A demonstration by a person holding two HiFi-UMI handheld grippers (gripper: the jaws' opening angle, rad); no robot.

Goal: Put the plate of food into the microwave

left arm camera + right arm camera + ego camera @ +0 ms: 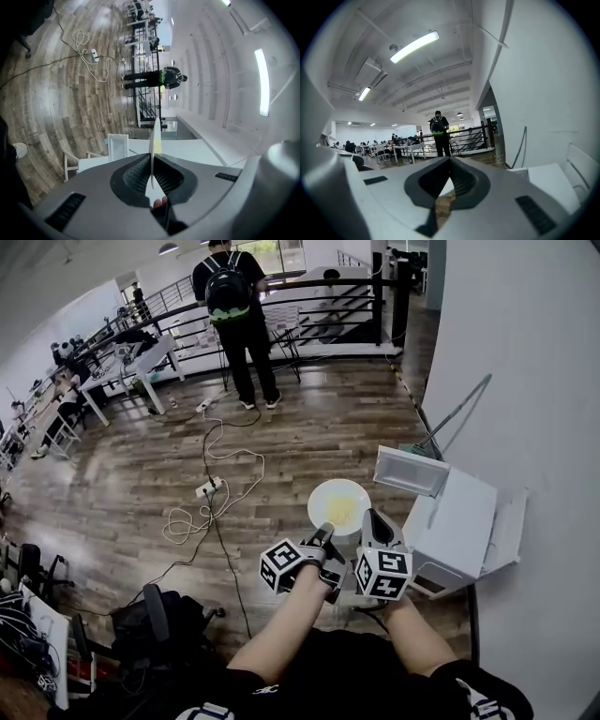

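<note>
Wood floor (309, 432) of an open office, white microwave (461, 521) door open by the wall (525, 371), left gripper (325, 533) pinching the plate (339, 501) rim, right gripper (373, 518) pressed together beside it.

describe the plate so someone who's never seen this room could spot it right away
Find the white wall on the right and the boxy white microwave against it, door open. Just left of the microwave, over the wood floor, is the plate, pinched at its near rim by the left gripper jaws. It is the only round thing there, white with yellow food in the middle.
</note>
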